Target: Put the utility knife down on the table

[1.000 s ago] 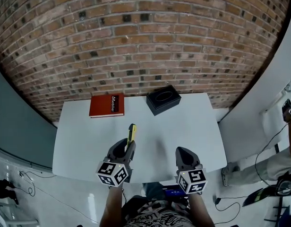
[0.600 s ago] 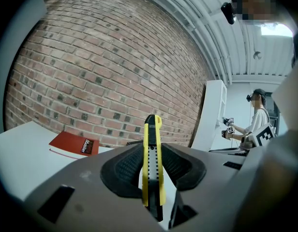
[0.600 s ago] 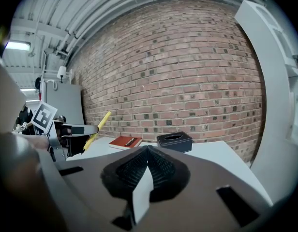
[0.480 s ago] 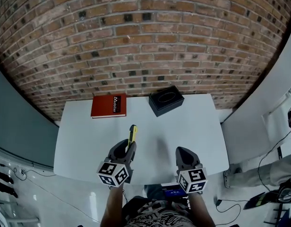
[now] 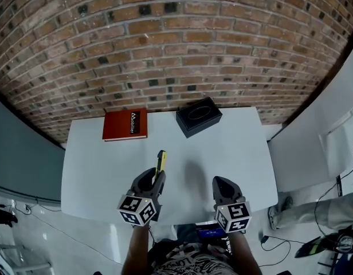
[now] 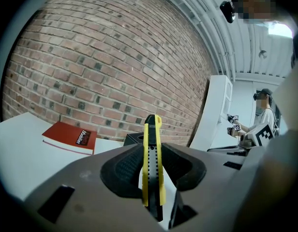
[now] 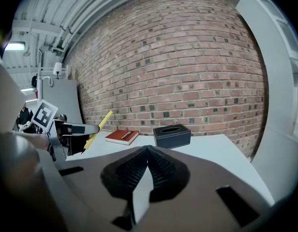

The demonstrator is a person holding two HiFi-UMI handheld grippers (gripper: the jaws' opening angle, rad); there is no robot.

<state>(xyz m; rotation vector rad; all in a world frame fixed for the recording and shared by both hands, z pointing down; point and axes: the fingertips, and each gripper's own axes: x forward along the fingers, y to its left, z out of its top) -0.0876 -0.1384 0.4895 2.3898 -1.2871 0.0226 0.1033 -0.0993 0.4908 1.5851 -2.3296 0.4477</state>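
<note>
A yellow and black utility knife (image 5: 160, 161) sticks forward out of my left gripper (image 5: 156, 176), which is shut on its handle above the near part of the white table (image 5: 239, 148). In the left gripper view the knife (image 6: 152, 153) stands upright between the two black pads. From the right gripper view the knife (image 7: 98, 126) slants up and away from the left gripper (image 7: 74, 128). My right gripper (image 5: 221, 183) hovers over the table's near edge, shut with nothing in it; its pads (image 7: 139, 166) meet.
A red book (image 5: 125, 124) lies at the table's far left, and a black tissue box (image 5: 198, 117) stands at the far middle, both near the brick wall. A person stands off to the right (image 6: 267, 111). Cables lie on the floor to the right.
The head view has shifted a little, so the table sits slightly higher and further left in the picture. Both grippers and the knife hold their places.
</note>
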